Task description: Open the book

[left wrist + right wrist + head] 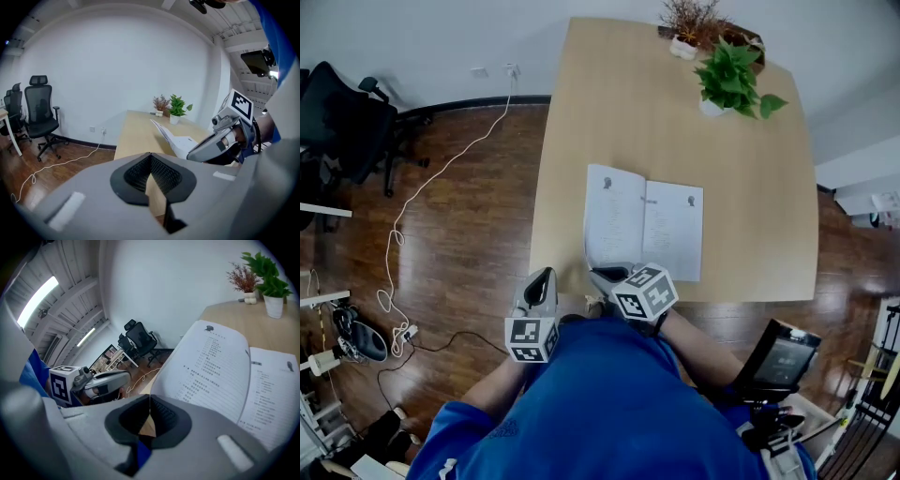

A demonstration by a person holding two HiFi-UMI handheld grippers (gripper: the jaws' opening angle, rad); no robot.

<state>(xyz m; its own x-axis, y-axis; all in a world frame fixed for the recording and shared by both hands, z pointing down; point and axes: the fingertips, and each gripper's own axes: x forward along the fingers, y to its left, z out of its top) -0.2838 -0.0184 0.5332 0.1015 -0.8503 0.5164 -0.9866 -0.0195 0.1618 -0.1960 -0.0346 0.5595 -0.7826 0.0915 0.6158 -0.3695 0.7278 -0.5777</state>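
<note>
Book, open on the table at its near edge, spine running to the far edge; right gripper nearer, left gripper by the near-left corner. Left gripper view: jaws pressed together, empty. Right gripper view: likewise, pages just ahead.

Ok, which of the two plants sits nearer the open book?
The green leafy plant in the white pot; the reddish twiggy plant stands farther back at the far edge.

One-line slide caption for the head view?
Book lies open on the wooden table; left claw and right claw, both shut and empty, hover by its near edge.
</note>
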